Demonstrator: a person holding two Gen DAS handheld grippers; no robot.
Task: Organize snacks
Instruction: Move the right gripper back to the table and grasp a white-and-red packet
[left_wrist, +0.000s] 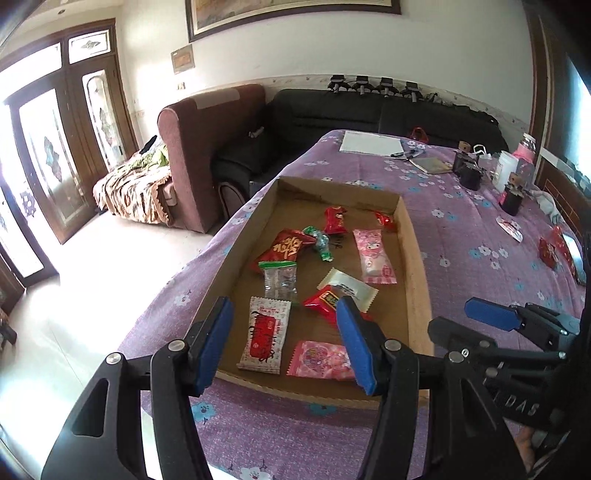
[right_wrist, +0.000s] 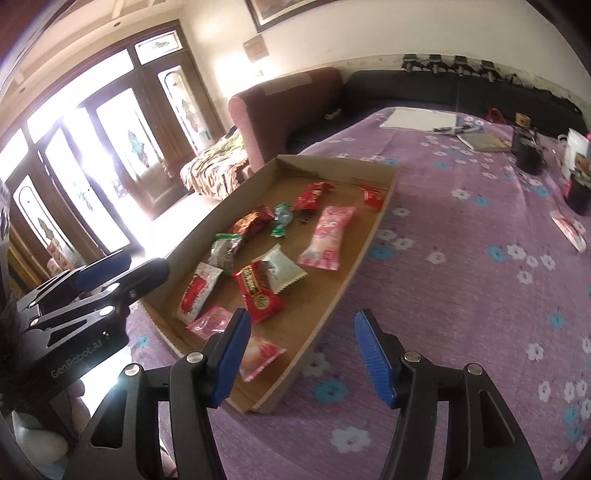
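Observation:
A shallow cardboard tray (left_wrist: 332, 192) (right_wrist: 332, 170) lies on the purple flowered sheet and holds several snack packets. Among them are a white-and-red packet (left_wrist: 264, 338), a pink packet (left_wrist: 321, 360), a red bar (right_wrist: 258, 295) and a long pink packet (left_wrist: 373, 256) (right_wrist: 328, 236). My left gripper (left_wrist: 286, 343) hovers open over the tray's near end with nothing between its fingers. My right gripper (right_wrist: 303, 354) is open and empty over the tray's near right corner; a pink-and-white packet (right_wrist: 262, 354) lies just below its left finger. Each gripper shows at the edge of the other's view.
More red packets (left_wrist: 550, 251) and a white-and-red packet (left_wrist: 509, 227) (right_wrist: 570, 229) lie on the sheet right of the tray. Paper (left_wrist: 369, 142), a notebook, dark cups (left_wrist: 511, 199) and bottles stand at the far right. The sheet's left edge drops to the floor; sofas lie beyond.

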